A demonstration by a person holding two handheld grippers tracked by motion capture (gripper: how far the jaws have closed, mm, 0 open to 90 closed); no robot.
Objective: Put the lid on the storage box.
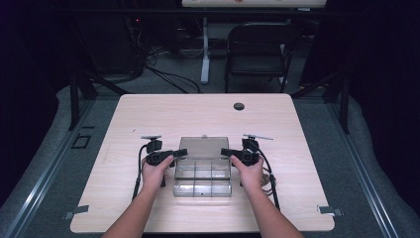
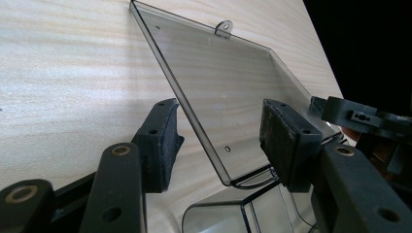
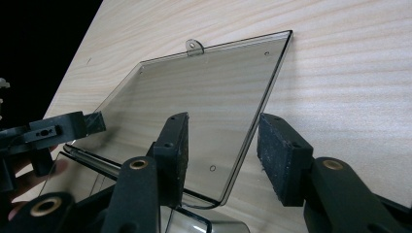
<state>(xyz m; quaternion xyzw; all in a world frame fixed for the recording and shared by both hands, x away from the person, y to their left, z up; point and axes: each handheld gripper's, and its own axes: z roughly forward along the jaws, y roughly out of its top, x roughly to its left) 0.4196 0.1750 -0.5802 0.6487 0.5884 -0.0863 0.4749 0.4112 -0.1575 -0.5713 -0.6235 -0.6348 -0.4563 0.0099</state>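
I saw a light wood-grain table [image 1: 163,111] with a dark round grommet [image 1: 239,106] near its far edge. A clear compartment box [image 1: 202,179] rested directly on the table near the front, its lid [image 1: 204,147] swung open toward the far side.

The desk [image 1: 148,114] is pale wood with fine grain; the box [image 1: 203,186] and its lid [image 2: 228,87] are clear smoky grey; both claws are black.

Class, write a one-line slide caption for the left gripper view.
Open left gripper straddles the side edge of the clear box's raised lid, pads clear of it, above the wooden table.
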